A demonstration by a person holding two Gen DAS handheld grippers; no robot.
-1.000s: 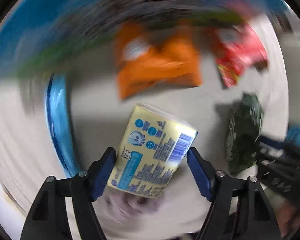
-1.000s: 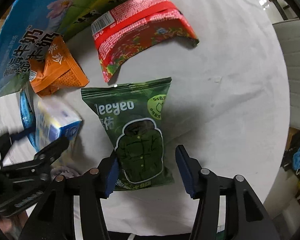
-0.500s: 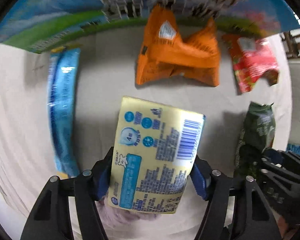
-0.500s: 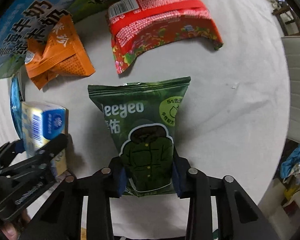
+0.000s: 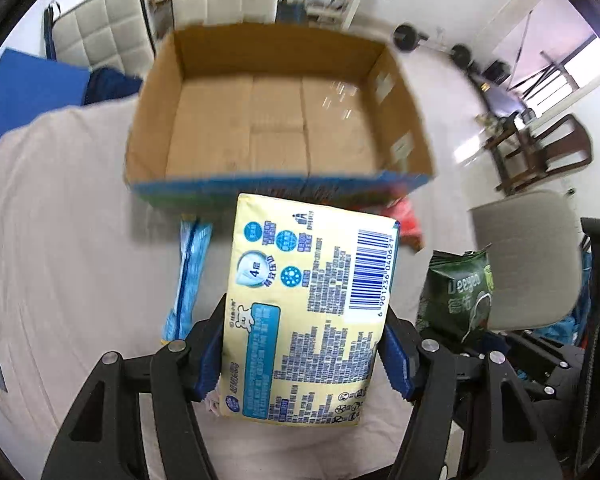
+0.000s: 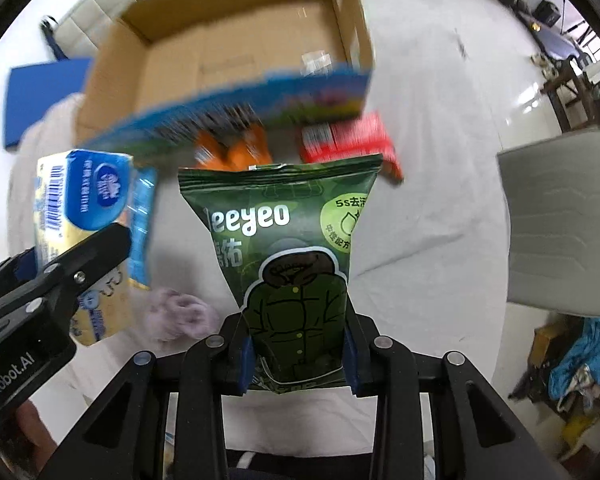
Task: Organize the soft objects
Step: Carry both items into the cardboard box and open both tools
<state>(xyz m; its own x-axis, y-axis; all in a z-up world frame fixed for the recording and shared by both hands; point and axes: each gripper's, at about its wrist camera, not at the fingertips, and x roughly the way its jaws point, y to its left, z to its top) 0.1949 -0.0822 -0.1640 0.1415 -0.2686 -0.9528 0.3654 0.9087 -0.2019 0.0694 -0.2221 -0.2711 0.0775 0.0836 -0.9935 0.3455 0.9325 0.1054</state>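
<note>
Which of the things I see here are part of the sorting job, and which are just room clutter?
Job:
yellow tissue pack in the left gripper
green pouch in the right gripper
cardboard box
orange packet
red packet
blue packet

Lying about:
grey chair
dumbbells
blue mat

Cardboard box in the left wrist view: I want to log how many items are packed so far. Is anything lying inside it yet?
No, the cardboard box shows only its bare brown floor, while the yellow tissue pack is held in the left tool in front of it.
</note>
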